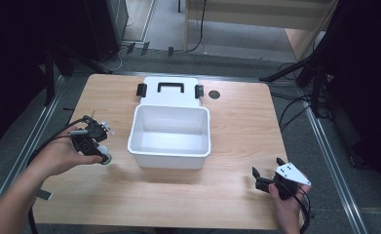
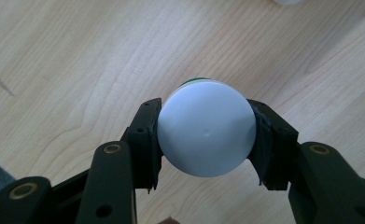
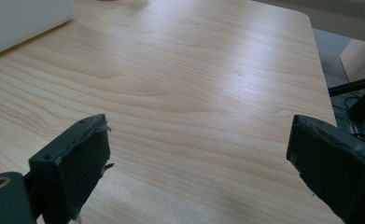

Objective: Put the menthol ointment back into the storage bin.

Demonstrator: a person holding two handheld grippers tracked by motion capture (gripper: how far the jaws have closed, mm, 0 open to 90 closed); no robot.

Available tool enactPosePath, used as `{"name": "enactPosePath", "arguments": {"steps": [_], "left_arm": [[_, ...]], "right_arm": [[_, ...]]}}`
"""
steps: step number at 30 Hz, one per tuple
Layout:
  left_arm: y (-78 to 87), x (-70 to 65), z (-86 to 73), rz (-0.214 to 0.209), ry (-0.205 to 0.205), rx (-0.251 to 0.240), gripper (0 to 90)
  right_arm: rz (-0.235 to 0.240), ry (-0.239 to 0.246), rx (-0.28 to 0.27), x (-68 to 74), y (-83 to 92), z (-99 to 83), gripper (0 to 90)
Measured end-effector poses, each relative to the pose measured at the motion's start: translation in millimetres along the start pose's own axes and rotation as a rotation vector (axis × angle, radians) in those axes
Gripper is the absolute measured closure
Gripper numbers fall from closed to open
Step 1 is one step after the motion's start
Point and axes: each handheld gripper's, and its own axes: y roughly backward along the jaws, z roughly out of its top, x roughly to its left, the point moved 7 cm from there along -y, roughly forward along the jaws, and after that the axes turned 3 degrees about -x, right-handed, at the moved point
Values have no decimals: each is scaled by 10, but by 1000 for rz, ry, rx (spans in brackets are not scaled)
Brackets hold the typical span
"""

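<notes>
A round white cap of a small container, with a sliver of green behind its top edge, sits between my left gripper's jaws; the left gripper is shut on it. In the high view the left gripper points down at the table left of the white box, the container at its tip. The open white box stands mid-table with nothing visible inside, its lid folded back behind it. My right gripper hovers near the table's front right corner, open, with bare wood between its jaws.
The lid carries a black handle and two black latches. A dark round spot lies on the wooden table right of the lid. The box's corner shows far left in the right gripper view. Cables and stands ring the table.
</notes>
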Motion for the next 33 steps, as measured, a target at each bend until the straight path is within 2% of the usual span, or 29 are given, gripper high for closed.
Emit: {"name": "enactPosePath", "arguments": {"steps": [4,6,12,15,20,24,26,33], "left_arm": [[183,29,59,11,-3,0,513],[220,28,73,12,-7,2,513],[444,26,201,-4,-23,4,513],[498,32,240,-3,-30,3,513],[646,35,335,-1,-65,-5,514],[774,49,422,7,-72,-15,514],[801,49,451,10,-67,-26,514],[913,31,582,6,-89,-38,514]], "right_arm": [[0,0,0,0,-1,0,63],[-1,-1,0,0,-1,0,63],[0,2,2,2,-3,0,63],[0,3,2,3,-3,-1,63],[1,1,1,1,-3,0,63],[1,-1,0,2,-3,1,63],[1,0,0,1,-3,1,63],[0,0,3,3,-3,-1,63]]}}
